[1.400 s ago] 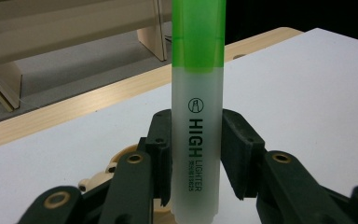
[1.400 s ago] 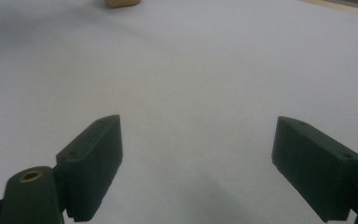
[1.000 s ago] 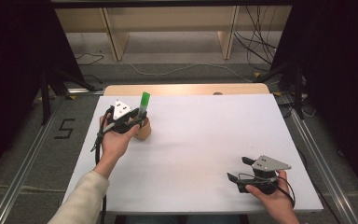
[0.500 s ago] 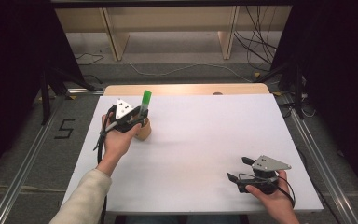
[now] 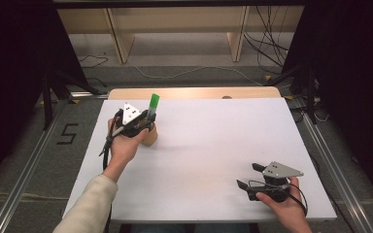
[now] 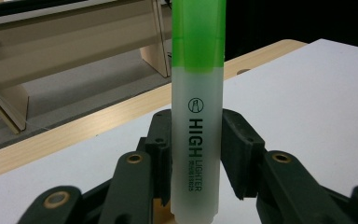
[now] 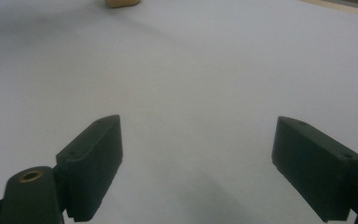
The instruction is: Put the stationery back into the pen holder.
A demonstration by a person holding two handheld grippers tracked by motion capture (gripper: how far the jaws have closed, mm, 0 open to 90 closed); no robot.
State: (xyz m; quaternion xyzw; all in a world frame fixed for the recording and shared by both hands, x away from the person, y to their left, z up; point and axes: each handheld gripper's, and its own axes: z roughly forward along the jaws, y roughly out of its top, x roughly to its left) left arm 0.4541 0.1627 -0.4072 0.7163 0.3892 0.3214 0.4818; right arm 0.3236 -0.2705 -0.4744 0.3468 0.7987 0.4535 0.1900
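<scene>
left gripper (image 5: 143, 121) is clamping a green-capped highlighter (image 6: 196, 116) upright between its pads, just above a small wooden block (image 5: 149, 136) | right gripper (image 5: 257, 177) is resting with jaws spread wide, nothing between them | advice: judging a seating step, keep the pen vertical and lower it straight before releasing

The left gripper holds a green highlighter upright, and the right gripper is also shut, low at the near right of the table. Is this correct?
Not quite. The right gripper is open: the right gripper view shows its jaws wide apart over bare table. The rest holds: the left gripper holds the green highlighter upright.
</scene>
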